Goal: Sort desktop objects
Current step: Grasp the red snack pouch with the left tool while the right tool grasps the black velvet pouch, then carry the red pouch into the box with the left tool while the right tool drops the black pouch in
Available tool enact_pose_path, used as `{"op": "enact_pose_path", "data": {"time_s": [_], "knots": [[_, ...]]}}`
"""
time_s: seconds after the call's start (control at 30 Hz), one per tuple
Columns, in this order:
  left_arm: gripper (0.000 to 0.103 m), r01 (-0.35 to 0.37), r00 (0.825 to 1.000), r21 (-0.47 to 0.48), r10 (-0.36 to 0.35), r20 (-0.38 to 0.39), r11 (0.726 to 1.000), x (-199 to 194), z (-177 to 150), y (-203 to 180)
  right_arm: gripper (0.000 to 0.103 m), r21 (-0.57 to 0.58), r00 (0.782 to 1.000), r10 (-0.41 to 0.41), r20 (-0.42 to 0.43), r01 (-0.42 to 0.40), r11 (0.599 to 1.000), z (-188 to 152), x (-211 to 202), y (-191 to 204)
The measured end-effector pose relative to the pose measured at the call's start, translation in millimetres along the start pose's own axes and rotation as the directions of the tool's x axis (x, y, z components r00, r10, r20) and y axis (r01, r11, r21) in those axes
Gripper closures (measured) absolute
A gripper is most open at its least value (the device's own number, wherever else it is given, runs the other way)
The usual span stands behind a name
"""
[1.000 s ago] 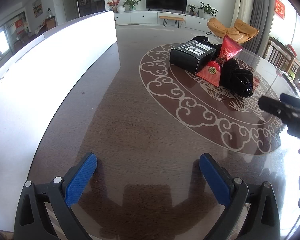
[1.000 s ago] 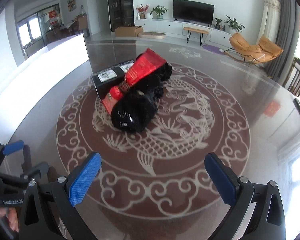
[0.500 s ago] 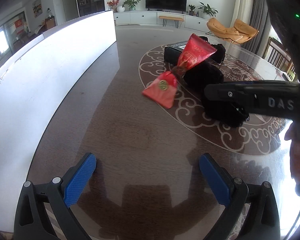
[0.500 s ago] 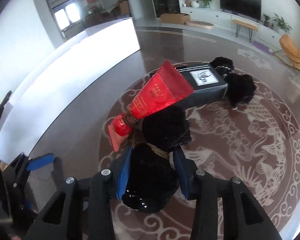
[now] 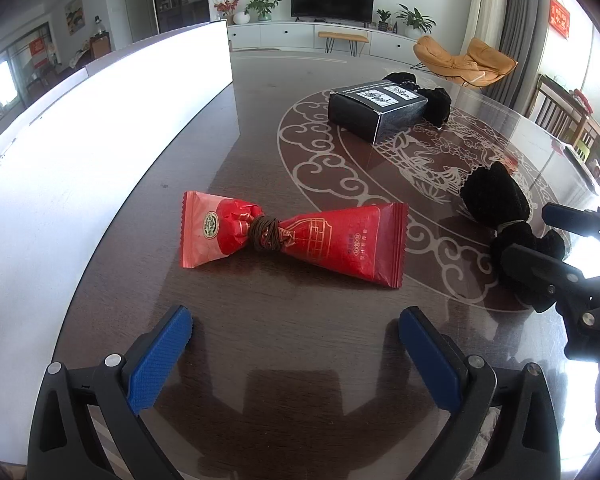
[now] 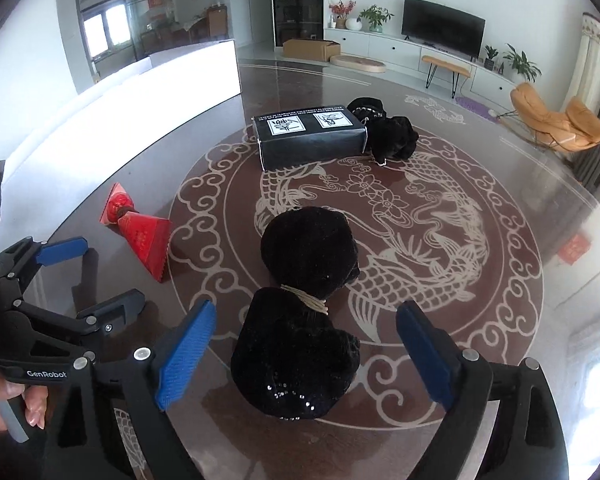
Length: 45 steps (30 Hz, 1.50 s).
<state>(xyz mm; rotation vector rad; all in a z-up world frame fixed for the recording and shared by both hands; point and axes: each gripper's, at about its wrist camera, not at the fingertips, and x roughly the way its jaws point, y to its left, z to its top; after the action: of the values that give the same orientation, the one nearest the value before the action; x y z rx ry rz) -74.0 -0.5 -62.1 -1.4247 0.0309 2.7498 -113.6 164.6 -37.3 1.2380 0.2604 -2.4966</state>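
Right wrist view: right gripper (image 6: pixel 304 354) jaws opening, straddling tied black velvet bundle (image 6: pixel 300 308) untouched; back straight off, avoid snagging.

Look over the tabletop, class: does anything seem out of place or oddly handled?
Yes. The red packet is cinched at its middle with a brown band, crumpling it. The black fabric bundle is likewise tied at its waist, lying between the opening right gripper jaws.
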Motion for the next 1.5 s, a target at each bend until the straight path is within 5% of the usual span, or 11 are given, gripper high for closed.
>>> {"op": "enact_pose_path", "data": {"time_s": [0.2, 0.33, 0.53, 0.63, 0.73, 0.83, 0.93, 1.1, 1.4, 1.43, 1.5], "knots": [[0.0, 0.005, 1.0, -0.003, -0.005, 0.001, 1.0, -0.7, 0.3, 0.7, 0.011, -0.016, 0.998, -0.019, -0.051, 0.018, 1.0, 4.6, 30.8, 0.5], [0.0, 0.073, 0.997, -0.082, -0.073, 0.009, 0.994, -6.6, 1.3, 15.0, 0.0, 0.03, 0.999, -0.016, -0.028, 0.017, 0.999, -2.5, 32.5, -4.9], [0.0, 0.231, 0.972, -0.318, -0.229, 0.044, 0.919, -21.7, 13.9, 36.8, 0.0, 0.03, 0.999, -0.02, -0.027, 0.021, 0.999, -2.8, 32.1, -3.8], [0.0, 0.171, 0.985, -0.324, -0.158, 0.065, 0.93, -28.0, 42.1, 22.1, 0.0, 0.031, 0.999, -0.019, -0.027, 0.02, 0.999, -2.5, 33.6, -4.1], [0.0, 0.022, 1.0, -0.32, -0.017, 0.021, 0.947, -10.8, 70.5, 5.0, 0.0, 0.031, 0.999, -0.02, -0.027, 0.021, 0.999, -2.5, 33.6, -4.0], [0.0, -0.118, 0.992, -0.284, 0.101, -0.074, 0.952, 21.1, 76.7, -3.8, 0.0, 0.031, 0.999, -0.02, -0.027, 0.021, 0.999, -2.6, 33.6, -4.0], [0.0, -0.167, 0.983, -0.223, 0.144, -0.118, 0.96, 34.1, 66.6, -6.3, 0.0, 0.031, 0.999, -0.02, -0.027, 0.021, 0.999, -2.5, 33.7, -4.0], [0.0, -0.167, 0.983, -0.153, 0.153, -0.1, 0.974, 18.6, 37.0, 12.9, 0.0, 0.031, 0.999, -0.02, -0.027, 0.021, 0.999, -2.4, 33.8, -4.0], [0.0, -0.048, 0.994, -0.059, 0.042, -0.096, 0.997, 13.4, 23.9, 27.1, 0.0, 0.031, 0.999, -0.02, -0.027, 0.021, 0.999, -2.4, 33.9, -4.1], [0.003, -0.036, 0.995, -0.031, 0.033, -0.092, 0.999, 12.1, 23.8, 22.7, 0.0, 0.031, 0.999, -0.02, -0.027, 0.021, 0.999, -2.4, 33.8, -4.1], [0.059, -0.002, 0.999, 0.022, 0.003, -0.043, 1.0, 1.1, 22.0, 13.1, 0.0, 0.031, 0.999, -0.02, -0.027, 0.021, 0.999, -2.4, 33.9, -4.1]]}}
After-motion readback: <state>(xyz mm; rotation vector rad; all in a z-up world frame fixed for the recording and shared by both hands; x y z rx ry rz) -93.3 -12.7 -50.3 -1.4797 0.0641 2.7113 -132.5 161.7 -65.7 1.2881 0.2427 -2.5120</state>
